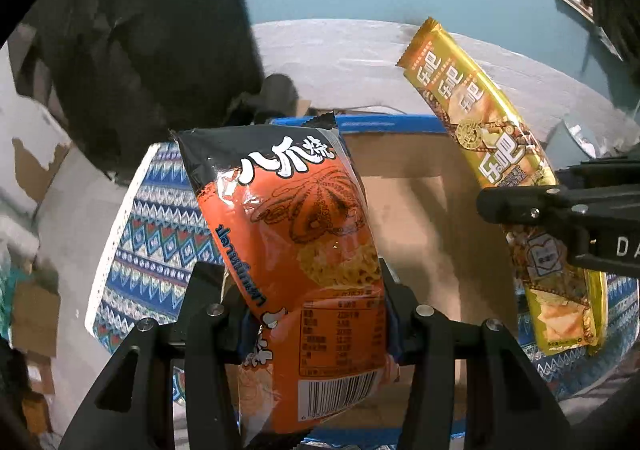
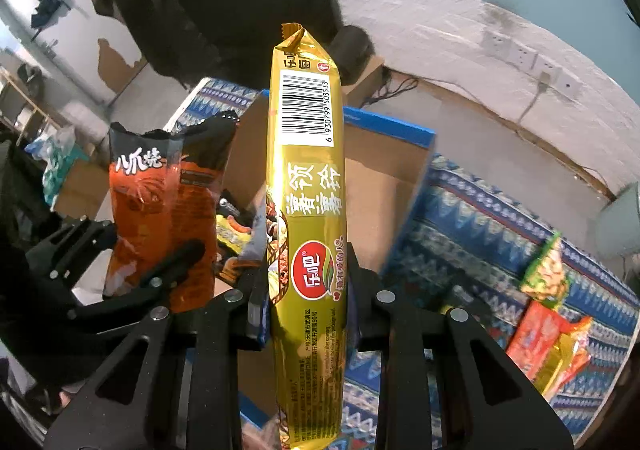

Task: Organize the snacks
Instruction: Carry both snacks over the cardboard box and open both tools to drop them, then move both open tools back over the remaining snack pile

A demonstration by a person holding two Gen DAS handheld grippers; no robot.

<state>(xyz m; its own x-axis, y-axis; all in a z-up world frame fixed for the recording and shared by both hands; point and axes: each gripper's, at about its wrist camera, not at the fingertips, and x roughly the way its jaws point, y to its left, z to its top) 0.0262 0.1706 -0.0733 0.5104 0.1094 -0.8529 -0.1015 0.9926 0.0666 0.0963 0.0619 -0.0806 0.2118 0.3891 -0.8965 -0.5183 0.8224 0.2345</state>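
Observation:
My left gripper (image 1: 308, 310) is shut on an orange and black snack bag (image 1: 304, 234) and holds it upright over an open cardboard box (image 1: 420, 218) with a blue rim. My right gripper (image 2: 306, 302) is shut on a long gold snack pack (image 2: 306, 178), held upright above the same box (image 2: 376, 186). In the left wrist view the gold pack (image 1: 492, 146) and the right gripper (image 1: 560, 218) show at the right. In the right wrist view the orange bag (image 2: 160, 210) and the left gripper (image 2: 120, 270) show at the left. Other snacks (image 2: 232, 242) lie inside the box.
The box stands on a table with a blue patterned cloth (image 2: 480, 218). A green snack bag (image 2: 546, 274) and orange and gold snack bags (image 2: 552, 342) lie on the cloth at the right. A white wall with sockets (image 2: 520, 54) runs behind. Dark clothing (image 1: 140, 50) hangs at the back left.

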